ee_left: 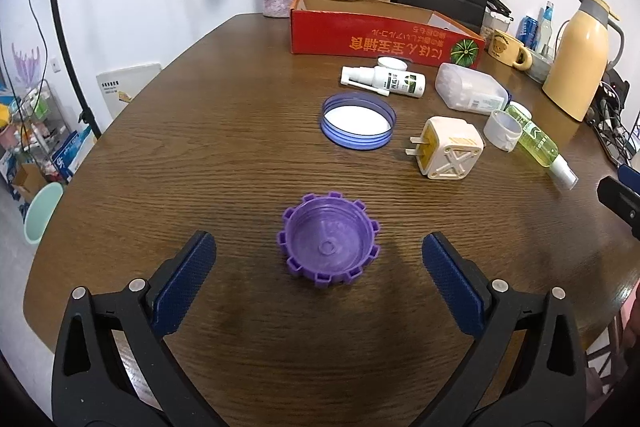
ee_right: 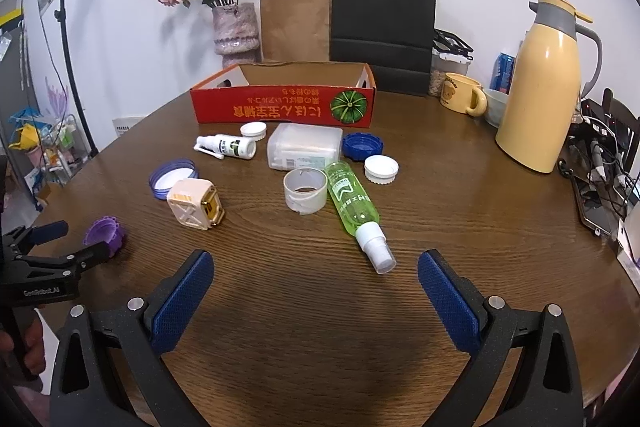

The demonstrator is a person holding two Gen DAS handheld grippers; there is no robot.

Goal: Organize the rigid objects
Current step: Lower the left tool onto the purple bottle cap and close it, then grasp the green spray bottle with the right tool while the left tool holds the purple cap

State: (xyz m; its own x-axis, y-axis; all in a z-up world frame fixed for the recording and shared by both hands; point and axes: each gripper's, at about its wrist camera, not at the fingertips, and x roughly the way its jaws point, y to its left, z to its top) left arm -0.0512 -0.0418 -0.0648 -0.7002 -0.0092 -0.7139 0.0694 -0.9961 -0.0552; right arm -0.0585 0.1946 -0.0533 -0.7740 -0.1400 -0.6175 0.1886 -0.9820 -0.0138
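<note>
A purple toothed cap lies open side up on the wooden table, between the tips of my open left gripper; the pads are apart from it. It also shows in the right wrist view, beside the left gripper. My right gripper is open and empty, just short of a green spray bottle lying on its side. A red cardboard box stands open at the back of the table.
On the table lie a blue-rimmed lid, a cream plug adapter, a white spray bottle, a clear plastic case, a tape ring, a blue cap and white caps. A yellow jug, mug, vase and bags stand behind.
</note>
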